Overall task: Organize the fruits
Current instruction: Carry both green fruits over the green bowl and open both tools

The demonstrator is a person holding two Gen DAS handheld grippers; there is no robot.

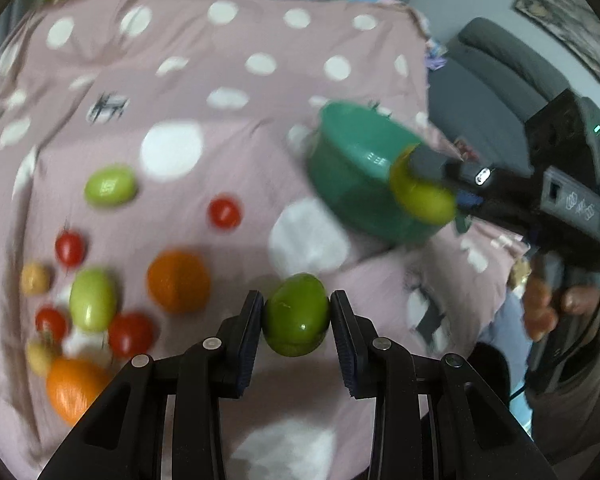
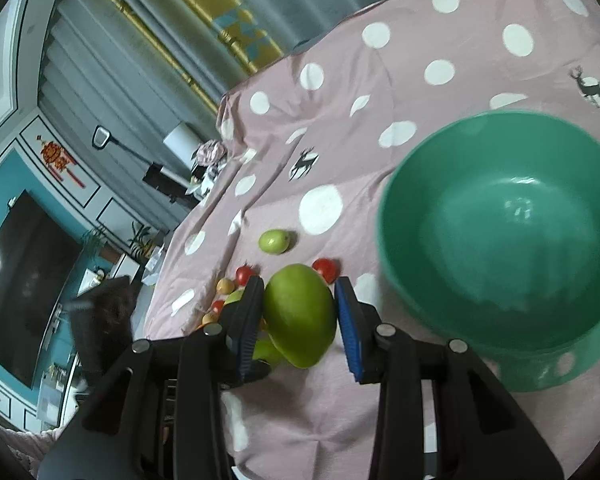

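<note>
Left gripper [image 1: 297,320] closed on a green fruit [image 1: 296,320], both pads pressed flat against its sides, lifted clear of the pink dotted cloth [image 1: 204,92]. Right gripper [image 2: 300,312] likewise clamped on a larger green fruit [image 2: 300,314], left pad hard against it, right pad at its edge; seen from the left wrist as a yellow-green fruit [image 1: 424,196] pinched at the tip of the right gripper [image 1: 428,184], overlapping the near rim of the teal bowl [image 1: 356,148]. From the right wrist, bowl [image 2: 500,216] just right of the held fruit, nothing visible inside its blurred hollow, standing on the cloth [image 2: 380,80]. Left of the bowl in the left-wrist view, loose fruit scattered on the cloth: a green one [image 1: 110,186] farthest back, a small tomato [image 1: 225,212] nearer the bowl, an orange [image 1: 178,280] just left of the left gripper, then a cluster farther left of another green fruit [image 1: 93,299], red tomatoes [image 1: 131,334], small yellowish fruits [image 1: 35,278] and a second orange [image 1: 74,388] at the bottom edge. Much motion blur in the left-wrist view. Person's hand [image 1: 556,308] on the right gripper's handle, at the right of the bowl.
</note>
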